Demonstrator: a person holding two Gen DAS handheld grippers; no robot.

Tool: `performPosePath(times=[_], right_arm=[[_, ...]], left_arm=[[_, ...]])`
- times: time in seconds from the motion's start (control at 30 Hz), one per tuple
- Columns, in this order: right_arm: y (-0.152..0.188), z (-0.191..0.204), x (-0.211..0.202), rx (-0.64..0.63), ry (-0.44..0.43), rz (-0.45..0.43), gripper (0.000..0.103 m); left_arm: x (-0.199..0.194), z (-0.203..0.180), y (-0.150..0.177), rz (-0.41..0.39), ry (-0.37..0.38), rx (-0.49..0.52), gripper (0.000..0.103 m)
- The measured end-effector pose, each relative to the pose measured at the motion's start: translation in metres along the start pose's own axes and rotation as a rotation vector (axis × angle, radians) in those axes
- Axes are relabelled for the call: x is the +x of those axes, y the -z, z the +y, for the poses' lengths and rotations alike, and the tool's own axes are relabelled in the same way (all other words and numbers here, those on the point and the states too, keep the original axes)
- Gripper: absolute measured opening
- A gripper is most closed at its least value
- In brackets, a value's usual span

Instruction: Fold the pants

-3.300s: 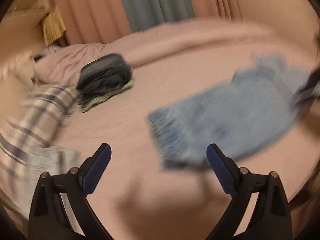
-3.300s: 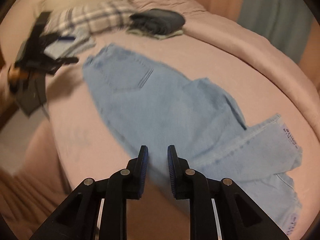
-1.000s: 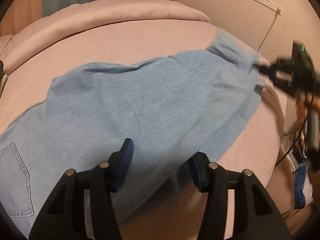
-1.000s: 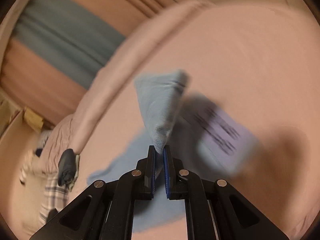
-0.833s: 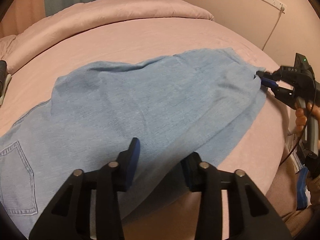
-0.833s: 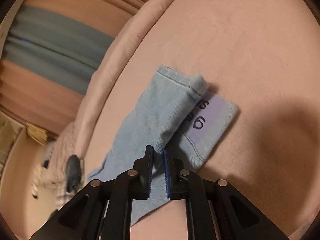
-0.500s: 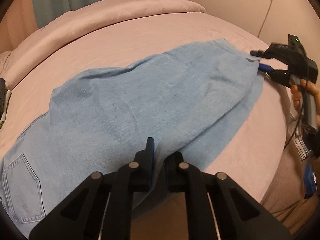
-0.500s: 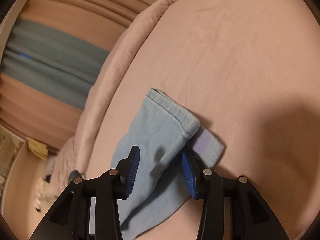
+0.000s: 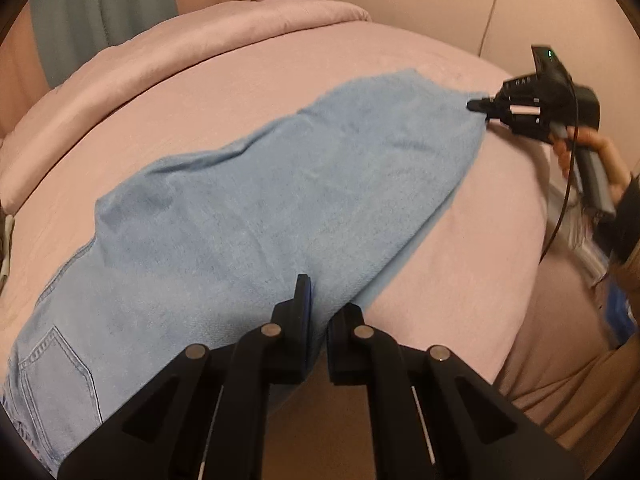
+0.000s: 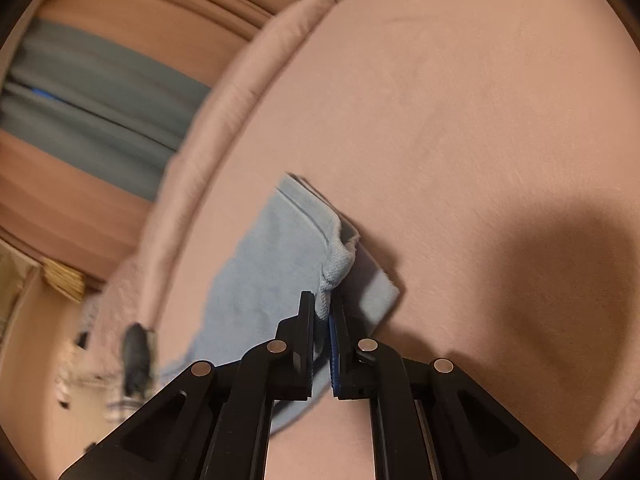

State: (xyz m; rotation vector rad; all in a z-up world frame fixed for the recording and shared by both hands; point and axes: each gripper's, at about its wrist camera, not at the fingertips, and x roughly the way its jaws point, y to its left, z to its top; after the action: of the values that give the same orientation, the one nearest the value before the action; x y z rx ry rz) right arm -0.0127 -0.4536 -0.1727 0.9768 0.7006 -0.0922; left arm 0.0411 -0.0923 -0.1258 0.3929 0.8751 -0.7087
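The left gripper (image 9: 318, 312) is sitting at the lower centre of its frame, its fingers (image 9: 301, 304) drawn nearly together and pinching the near edge of the pants (image 9: 256, 216) between the blue pads; only a narrow strip of denim is showing in the gap. The right gripper (image 10: 323, 308) is likewise clenched, its fingers (image 10: 306, 320) gripping a bunched corner of the hem at the lower centre of its own frame, with the fabric puckering just above the tips; seen from the left wrist view, the same tool is appearing at the upper right, its tips meeting the far end of the leg, with the person's hand (image 9: 592, 156) wrapping its handle. The pants, light blue jeans, are lying stretched diagonally across the pink bed (image 9: 480, 240), running from a back pocket (image 9: 56, 368) at the lower left up to the hem at the upper right; one leg is resting over the other. A rolled duvet (image 9: 200, 48) is bordering the bed along the upper left; grey-green curtains (image 9: 100, 4) are hanging behind it. In the right wrist view, a dark folded bundle (image 10: 136, 356) is lying blurred at the lower left.
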Motion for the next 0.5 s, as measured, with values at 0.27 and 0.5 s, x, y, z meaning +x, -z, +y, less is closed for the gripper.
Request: performPosePath(times=[0.27, 0.5], right_arm=[[-0.006, -0.006, -0.019, 0.043, 0.032, -0.029, 0.014], [0.004, 0.06, -0.042, -0.235, 0.073, -0.099, 0.055]], left_arm=[[-0.008, 0.007, 0.012, 0.016, -0.026, 0.0, 0.028], [-0.062, 0.04, 0.032, -0.124, 0.007, -0.168, 0.059]])
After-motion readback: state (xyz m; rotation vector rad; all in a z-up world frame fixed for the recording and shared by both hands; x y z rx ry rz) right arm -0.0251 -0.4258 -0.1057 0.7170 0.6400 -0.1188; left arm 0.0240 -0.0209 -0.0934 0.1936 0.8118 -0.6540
